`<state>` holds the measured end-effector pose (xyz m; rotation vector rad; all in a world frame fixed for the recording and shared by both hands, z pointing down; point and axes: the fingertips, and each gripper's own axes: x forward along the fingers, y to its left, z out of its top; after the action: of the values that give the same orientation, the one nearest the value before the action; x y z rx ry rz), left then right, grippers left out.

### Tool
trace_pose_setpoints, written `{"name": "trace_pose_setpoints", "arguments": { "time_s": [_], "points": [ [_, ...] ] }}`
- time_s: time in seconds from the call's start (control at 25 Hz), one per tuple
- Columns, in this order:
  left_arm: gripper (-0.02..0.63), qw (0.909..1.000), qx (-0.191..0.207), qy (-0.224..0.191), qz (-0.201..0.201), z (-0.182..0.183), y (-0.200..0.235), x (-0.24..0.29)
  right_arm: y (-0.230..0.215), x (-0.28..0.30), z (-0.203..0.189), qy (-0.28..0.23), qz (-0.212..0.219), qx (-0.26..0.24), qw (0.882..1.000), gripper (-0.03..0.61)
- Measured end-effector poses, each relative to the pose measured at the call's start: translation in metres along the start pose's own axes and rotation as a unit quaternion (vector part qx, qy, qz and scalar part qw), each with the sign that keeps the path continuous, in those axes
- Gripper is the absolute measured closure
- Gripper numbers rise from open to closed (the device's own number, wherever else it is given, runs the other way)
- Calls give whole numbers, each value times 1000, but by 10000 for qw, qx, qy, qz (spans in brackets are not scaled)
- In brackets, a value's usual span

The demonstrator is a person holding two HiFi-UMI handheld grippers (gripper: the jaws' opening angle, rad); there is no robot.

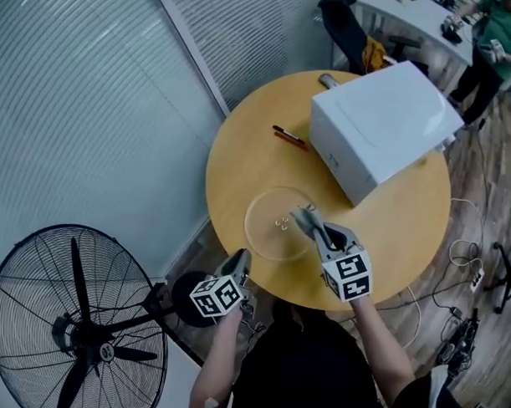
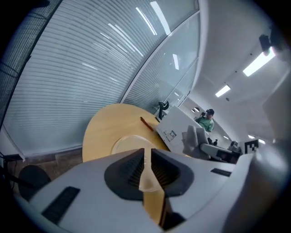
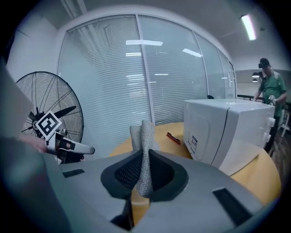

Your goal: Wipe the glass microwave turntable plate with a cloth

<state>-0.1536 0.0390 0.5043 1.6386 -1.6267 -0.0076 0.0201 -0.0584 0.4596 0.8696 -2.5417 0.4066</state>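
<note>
**Near field.** My left gripper (image 1: 242, 259) sits at the near edge of the round table (image 1: 240, 157). In the left gripper view its jaws are drawn together on a thin, pale, translucent sliver. I read this as the near rim of the glass plate (image 1: 257, 209), so this gripper (image 2: 148, 170) is clamped on the plate. My right gripper (image 1: 321, 235) is clenched on a grey cloth (image 1: 306, 216). In the right gripper view the cloth (image 3: 145, 136) stands up in a folded strip between the jaws and beyond the fingertips of that gripper (image 3: 144, 177).

**Middle field.** The plate lies flat on the table near its front edge, straight ahead of the left gripper and just below the right one. The free end of the cloth reaches over the plate's right half. I cannot tell whether it touches the glass.

**Far field.** A white microwave (image 1: 384, 124) stands on the table behind and to the right of the plate, apart from it. A red and black pen (image 1: 290, 137) lies just left of the microwave. A standing fan (image 1: 67, 318) is on the floor to my left, off the table. A person in green (image 1: 496, 32) stands at a far desk.
</note>
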Motion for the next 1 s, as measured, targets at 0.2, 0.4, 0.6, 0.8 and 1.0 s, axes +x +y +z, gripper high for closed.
{"name": "trace_pose_setpoints", "arguments": {
  "time_s": [0.2,0.4,0.6,0.8,1.0],
  "points": [
    [589,9976,485,-403,-274,32,-26,-41,27,-33,30,-373,-111,-66,9992,541],
    [615,9881,1161,-815,-601,62,-61,-89,53,-78,65,-846,-260,-114,9960,541],
    [616,9759,1704,-1084,-829,77,-83,-129,76,-119,82,-1270,-412,-135,9910,543],
    [617,9646,2071,-1361,-903,85,-93,-166,104,-148,79,-1483,-324,-123,9883,545],
    [617,9597,2204,-1430,-995,79,-95,-182,125,-159,66,-1456,-263,-146,9889,546]
  ]
}}
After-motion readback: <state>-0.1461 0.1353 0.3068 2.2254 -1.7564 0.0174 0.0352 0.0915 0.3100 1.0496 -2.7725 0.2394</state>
